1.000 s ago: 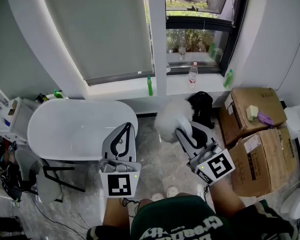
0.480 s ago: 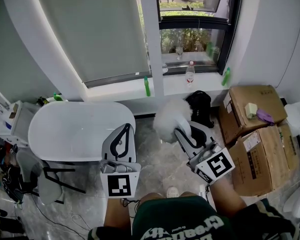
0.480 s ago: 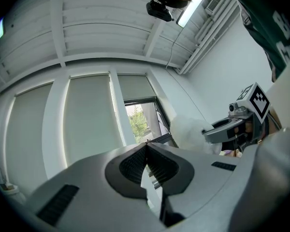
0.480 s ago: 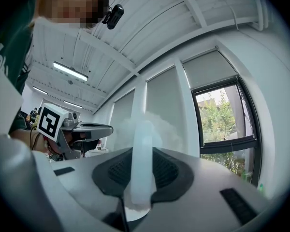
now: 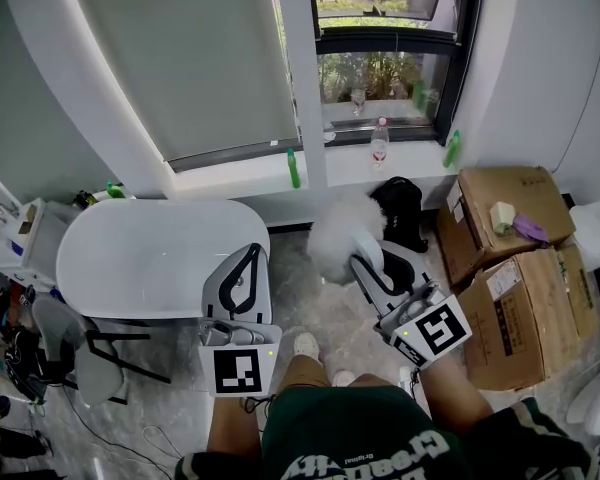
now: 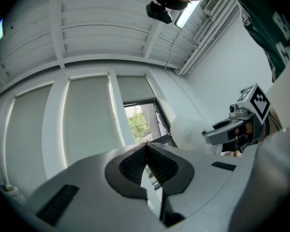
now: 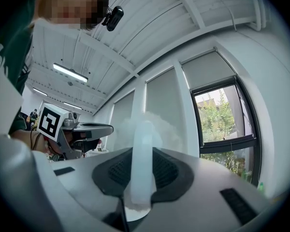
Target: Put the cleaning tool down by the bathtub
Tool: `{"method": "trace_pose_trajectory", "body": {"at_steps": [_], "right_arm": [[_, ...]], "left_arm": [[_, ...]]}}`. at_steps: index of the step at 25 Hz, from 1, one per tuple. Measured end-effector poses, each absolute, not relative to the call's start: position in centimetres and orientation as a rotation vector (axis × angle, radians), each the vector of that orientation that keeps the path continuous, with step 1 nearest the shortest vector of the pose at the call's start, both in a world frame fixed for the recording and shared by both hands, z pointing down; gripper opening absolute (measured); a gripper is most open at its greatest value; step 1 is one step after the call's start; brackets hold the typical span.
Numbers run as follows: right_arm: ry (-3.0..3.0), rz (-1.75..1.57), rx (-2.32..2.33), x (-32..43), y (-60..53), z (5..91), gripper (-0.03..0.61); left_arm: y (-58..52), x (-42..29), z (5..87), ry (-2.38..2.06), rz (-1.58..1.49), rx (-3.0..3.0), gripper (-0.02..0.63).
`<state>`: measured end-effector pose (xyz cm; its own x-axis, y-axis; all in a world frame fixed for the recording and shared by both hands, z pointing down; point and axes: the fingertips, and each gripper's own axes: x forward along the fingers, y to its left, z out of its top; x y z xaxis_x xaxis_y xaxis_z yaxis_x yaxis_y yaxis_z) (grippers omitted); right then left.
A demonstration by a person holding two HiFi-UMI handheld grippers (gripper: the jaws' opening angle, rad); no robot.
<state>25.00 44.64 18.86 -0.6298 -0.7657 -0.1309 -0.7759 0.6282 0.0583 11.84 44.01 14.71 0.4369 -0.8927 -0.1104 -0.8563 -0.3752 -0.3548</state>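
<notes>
Right claw [image 5: 368, 258] clenched on the duster [image 5: 337, 236] by its handle, fluffy head leading, held clear of the floor [image 5: 315, 323] just past the bathtub [image 5: 90, 230] end; judged ready for lowering. Left claw [image 5: 248, 260] clenched on nothing, idle alongside: 1 claw suffices.

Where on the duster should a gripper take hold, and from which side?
By the slim white handle, coming from the end away from the fluffy head. The head looks soft and would likely squash, while the handle fits between the pads. The right gripper holds it so.
</notes>
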Motion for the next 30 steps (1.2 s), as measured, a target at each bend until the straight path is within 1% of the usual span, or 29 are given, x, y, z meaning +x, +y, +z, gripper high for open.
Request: {"method": "trace_pose_trajectory", "body": {"at_steps": [7,14,22,30], "right_arm": [[2.764,0.182,-1.302,24.4,42.4,19.1,0.093],[2.767,0.216,-1.303,23.4,37.9,18.8,0.092],[2.761,0.25,-1.328,22.0,29.3,18.6,0.093],[2.75,0.231,-1.364,20.1,20.7,17.9,0.092]], "left_arm": [[41.7,11.3,14.7,1.485,-0.13,-2.321,0.009],[36.9,10.9,14.2,1.464,-0.086,-2.318,0.009],[27.5,11.0,13.1,1.386,-0.029,-2.341,0.009],[18.8,10.3,12.6,1.327,-0.067,-2.385,0.009]]}}
